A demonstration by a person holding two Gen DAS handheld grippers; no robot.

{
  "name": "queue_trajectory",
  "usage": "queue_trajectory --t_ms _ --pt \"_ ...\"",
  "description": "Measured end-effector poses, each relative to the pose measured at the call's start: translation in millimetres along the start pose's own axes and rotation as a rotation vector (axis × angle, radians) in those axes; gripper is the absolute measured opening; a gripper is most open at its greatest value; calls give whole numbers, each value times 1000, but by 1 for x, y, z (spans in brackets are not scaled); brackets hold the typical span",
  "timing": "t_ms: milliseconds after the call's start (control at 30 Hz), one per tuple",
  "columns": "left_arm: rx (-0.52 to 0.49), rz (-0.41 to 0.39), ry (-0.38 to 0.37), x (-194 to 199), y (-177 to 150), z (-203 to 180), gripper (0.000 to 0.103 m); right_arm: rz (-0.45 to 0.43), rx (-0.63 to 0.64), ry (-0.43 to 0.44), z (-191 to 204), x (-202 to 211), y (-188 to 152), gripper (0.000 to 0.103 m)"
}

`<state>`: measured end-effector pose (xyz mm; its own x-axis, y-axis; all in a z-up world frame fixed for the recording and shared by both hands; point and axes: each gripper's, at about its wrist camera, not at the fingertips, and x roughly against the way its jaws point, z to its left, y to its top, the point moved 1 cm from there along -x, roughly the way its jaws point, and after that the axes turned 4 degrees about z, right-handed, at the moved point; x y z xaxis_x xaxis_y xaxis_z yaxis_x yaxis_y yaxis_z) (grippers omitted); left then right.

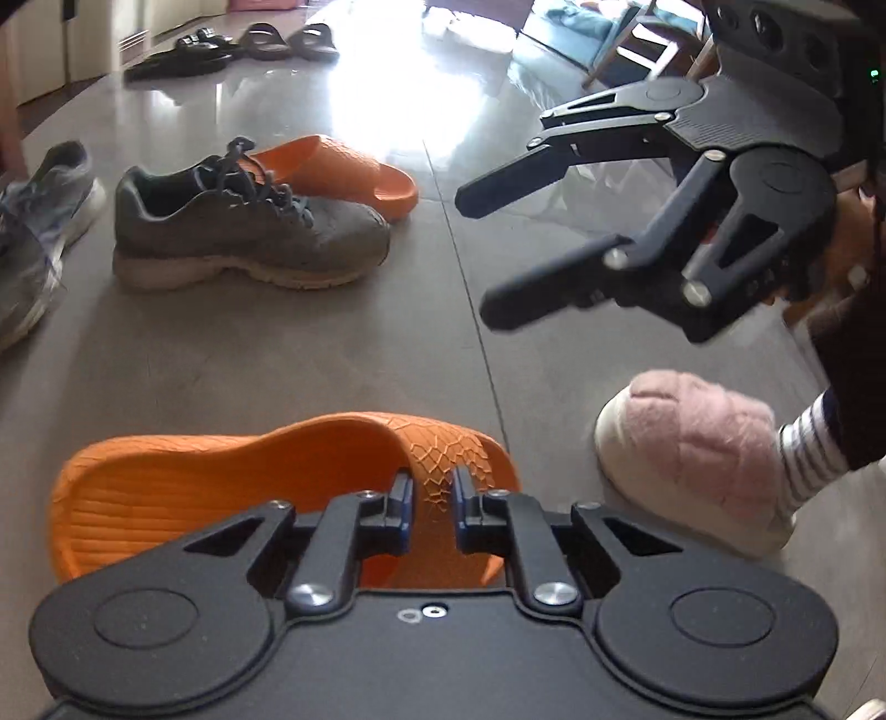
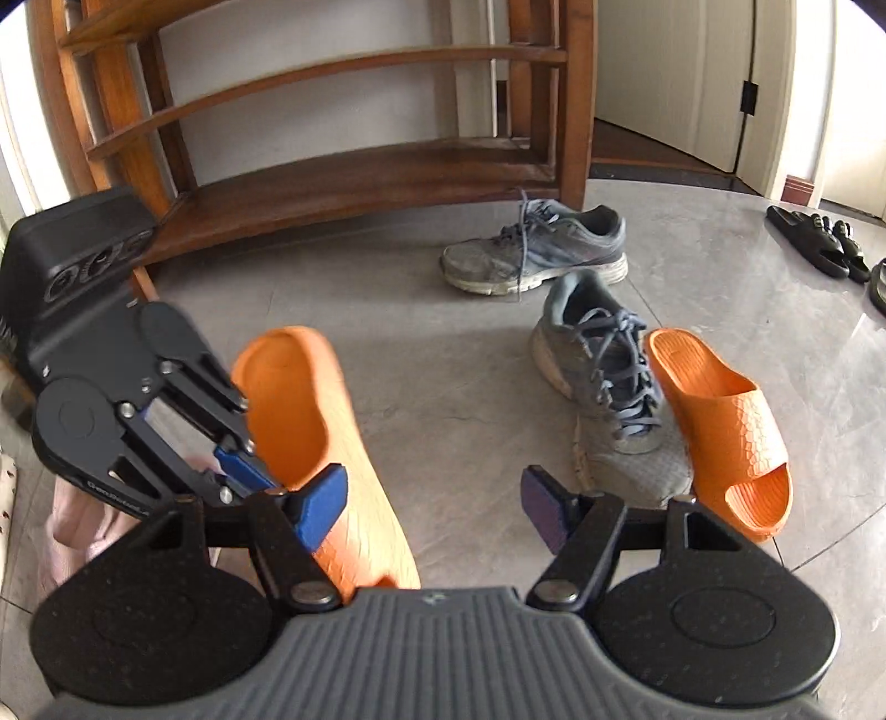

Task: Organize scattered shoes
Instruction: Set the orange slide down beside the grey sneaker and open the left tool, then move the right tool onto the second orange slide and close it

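Clamped on the strap edge of an orange slide [image 1: 277,487], the left gripper [image 1: 433,498] has its blue-padded jaws nearly together, pinching the textured upper between them, and the slide sits just in front of the wrist camera with its heel off to the left. Farther left in that view, a grey sneaker [image 1: 39,221] lies at the frame edge, and beside it a second grey sneaker [image 1: 243,232] stands on its sole with the other orange slide [image 1: 343,171] touching it from behind. Several black sandals [image 1: 232,47] sit well apart at the far side of the grey tiled floor [image 1: 277,343]. To the right, the right gripper [image 1: 482,255] hangs above the floor with its fingers spread wide and nothing between them, and below it a person's foot in a pink fluffy slipper [image 1: 692,454] and striped sock rests on the tiles. From the right wrist view, the left gripper [image 2: 249,459] appears at the left, gripping the held slide [image 2: 310,421], while the right gripper's own jaws [image 2: 434,507] stand wide apart over bare floor. Beyond, a wooden shoe rack [image 2: 332,183] stands with bare shelves, one sneaker [image 2: 531,249] near its right foot, and the second sneaker [image 2: 609,387] lies just beside the free orange slide [image 2: 725,421].
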<state>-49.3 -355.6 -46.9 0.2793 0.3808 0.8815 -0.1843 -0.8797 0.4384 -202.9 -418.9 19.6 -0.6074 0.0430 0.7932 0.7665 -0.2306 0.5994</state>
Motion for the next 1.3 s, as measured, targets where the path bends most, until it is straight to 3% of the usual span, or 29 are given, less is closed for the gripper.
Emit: queue_trajectory --t_ms 100,300,633,800,1000,1067,1300 --pt "-48 -10 116 -1 4 -7 23 13 18 -18 5 -1 -2 72" --pt "13 -84 268 5 -6 -33 29 15 8 -76 0 8 -12 72" --pt "241 -291 337 44 24 -43 34 33 -17 -164 -42 -19 -6 72" --pt "382 -359 503 38 49 -24 36 9 -15 -187 -78 -41 13 72" --pt "464 -389 657 17 65 -11 37 -51 -44 -211 -115 -54 22 73" --pt "483 -393 667 10 70 -6 38 -55 -39 -200 -128 -57 17 76" --pt "589 -416 648 -8 87 -6 39 -51 -34 -150 -194 -48 -9 73"
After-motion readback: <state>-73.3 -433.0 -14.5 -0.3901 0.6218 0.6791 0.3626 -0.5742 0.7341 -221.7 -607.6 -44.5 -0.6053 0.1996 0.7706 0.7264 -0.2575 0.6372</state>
